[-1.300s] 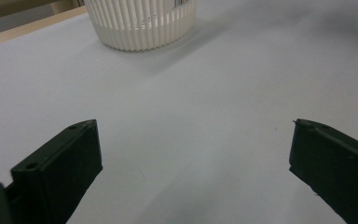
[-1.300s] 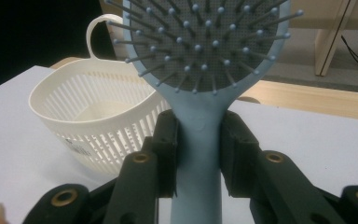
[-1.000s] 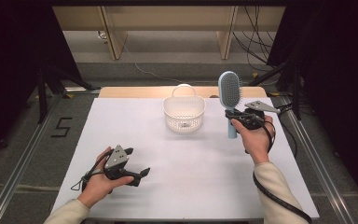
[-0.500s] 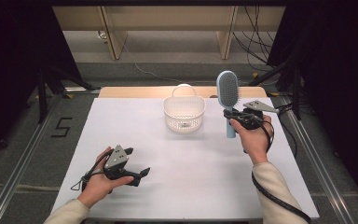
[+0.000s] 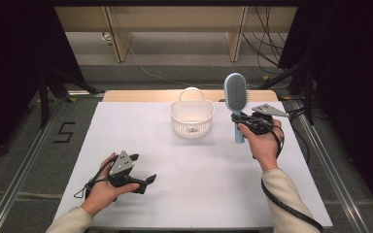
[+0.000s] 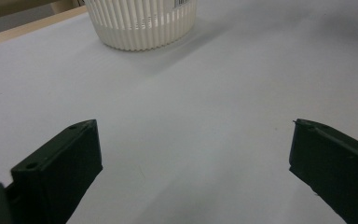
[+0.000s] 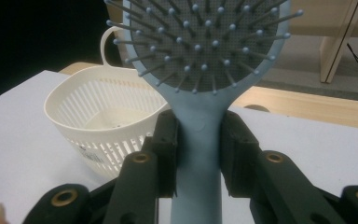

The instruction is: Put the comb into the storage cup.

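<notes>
A light blue hairbrush [image 5: 236,97] stands upright to the right of the white slotted basket [image 5: 192,117], its bristle pad [image 7: 200,39] facing my right gripper's camera. My right gripper [image 5: 239,121] is shut on the brush's handle [image 7: 199,140], just below the head. The basket [image 7: 103,121] looks empty inside, and its handle loop rises at the back. My left gripper [image 5: 143,182] rests near the table's front left, open, with bare table between its two jaws. Ahead of that gripper, the basket [image 6: 140,23] stands some way off.
The white table [image 5: 126,131] has a wooden strip [image 5: 141,95] along its far edge. Wooden shelf legs [image 5: 114,29] and cables [image 5: 267,34] sit on the floor beyond. A metal rail [image 5: 26,165] runs along the left side, with a "5" marked on the floor.
The right gripper has carried the brush slightly left, toward the basket. The left gripper has not moved.
</notes>
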`<state>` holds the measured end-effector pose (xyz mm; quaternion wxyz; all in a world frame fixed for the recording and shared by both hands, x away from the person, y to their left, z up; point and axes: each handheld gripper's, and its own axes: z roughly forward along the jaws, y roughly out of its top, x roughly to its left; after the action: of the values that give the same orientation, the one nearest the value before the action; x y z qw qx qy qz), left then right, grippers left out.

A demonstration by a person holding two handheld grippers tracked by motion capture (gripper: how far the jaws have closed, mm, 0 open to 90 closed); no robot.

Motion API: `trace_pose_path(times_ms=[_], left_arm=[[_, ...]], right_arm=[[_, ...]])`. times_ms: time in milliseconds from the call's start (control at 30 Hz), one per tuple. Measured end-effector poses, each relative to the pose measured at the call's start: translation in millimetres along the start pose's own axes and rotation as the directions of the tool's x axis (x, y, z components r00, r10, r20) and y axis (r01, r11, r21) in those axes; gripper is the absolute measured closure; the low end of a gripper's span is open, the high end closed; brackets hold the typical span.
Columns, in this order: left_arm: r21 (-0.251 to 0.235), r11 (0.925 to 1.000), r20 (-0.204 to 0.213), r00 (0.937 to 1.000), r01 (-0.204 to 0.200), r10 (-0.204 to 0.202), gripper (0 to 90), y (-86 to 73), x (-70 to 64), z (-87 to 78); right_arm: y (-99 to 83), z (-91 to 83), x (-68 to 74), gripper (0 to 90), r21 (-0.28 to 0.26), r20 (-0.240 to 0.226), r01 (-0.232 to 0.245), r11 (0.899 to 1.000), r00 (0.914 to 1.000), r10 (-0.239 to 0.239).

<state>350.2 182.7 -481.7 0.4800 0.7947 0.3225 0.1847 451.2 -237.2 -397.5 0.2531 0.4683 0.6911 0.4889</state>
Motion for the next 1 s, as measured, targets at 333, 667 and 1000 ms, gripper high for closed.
trace_pose_path(times_ms=[333, 667, 1000], left_arm=[[0.002, 1.0000, 0.001, 1.0000, -0.002, 0.002, 1.6, -0.1, 0.1, 0.0], [0.002, 1.0000, 0.001, 1.0000, -0.002, 0.002, 1.6, -0.1, 0.1, 0.0], [0.003, 1.0000, 0.002, 1.0000, -0.002, 0.002, 1.6, -0.1, 0.0, 0.1]], right_arm=[[0.6, 0.8, 2.0, 70.6, -0.004, 0.000, 0.004, 1.000, 1.0000, -0.004], [2.0, 1.7, 5.7, 70.7, -0.010, -0.004, 0.009, 1.000, 0.9999, -0.009], [3.1, 2.6, 8.2, 70.6, -0.015, -0.006, 0.014, 1.000, 0.9999, -0.015]])
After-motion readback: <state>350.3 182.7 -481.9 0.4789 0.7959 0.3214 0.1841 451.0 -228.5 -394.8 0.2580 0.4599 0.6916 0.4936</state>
